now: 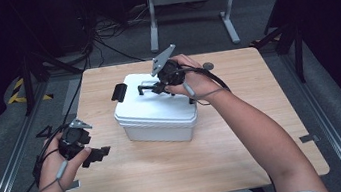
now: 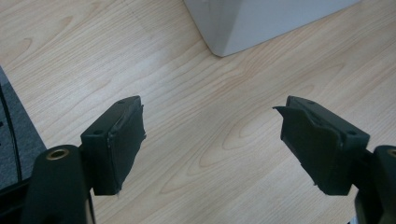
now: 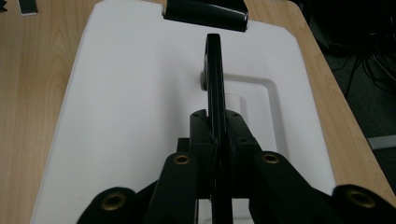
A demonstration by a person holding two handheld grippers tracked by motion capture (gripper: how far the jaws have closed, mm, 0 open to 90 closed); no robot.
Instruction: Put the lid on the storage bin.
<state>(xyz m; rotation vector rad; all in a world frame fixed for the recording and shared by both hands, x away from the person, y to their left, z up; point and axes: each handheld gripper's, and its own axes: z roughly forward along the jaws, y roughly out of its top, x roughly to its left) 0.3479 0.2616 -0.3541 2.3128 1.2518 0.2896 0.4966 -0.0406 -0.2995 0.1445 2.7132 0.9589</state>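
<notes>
A white plastic box (image 1: 157, 120) with a flat lid (image 3: 126, 93) stands in the middle of the wooden table (image 1: 244, 131). A thin black carrying handle (image 3: 214, 65) stands upright out of the lid's recess. My right gripper (image 3: 217, 128) is shut on that handle, reaching over the lid from the right (image 1: 156, 88). A black latch (image 3: 205, 13) sits at the lid's far end (image 1: 119, 92). My left gripper (image 1: 97, 155) hovers low over the table's front left, open, with bare wood between its fingers (image 2: 116, 144). One corner of the box (image 2: 252, 23) lies ahead of it.
A small round object (image 1: 208, 65) lies near the table's far right edge. Behind the table stand a grey metal frame (image 1: 190, 2) and floor cables (image 1: 100, 40). Dark stands flank both sides. A piece of tape (image 3: 27, 5) lies on the wood beyond the box.
</notes>
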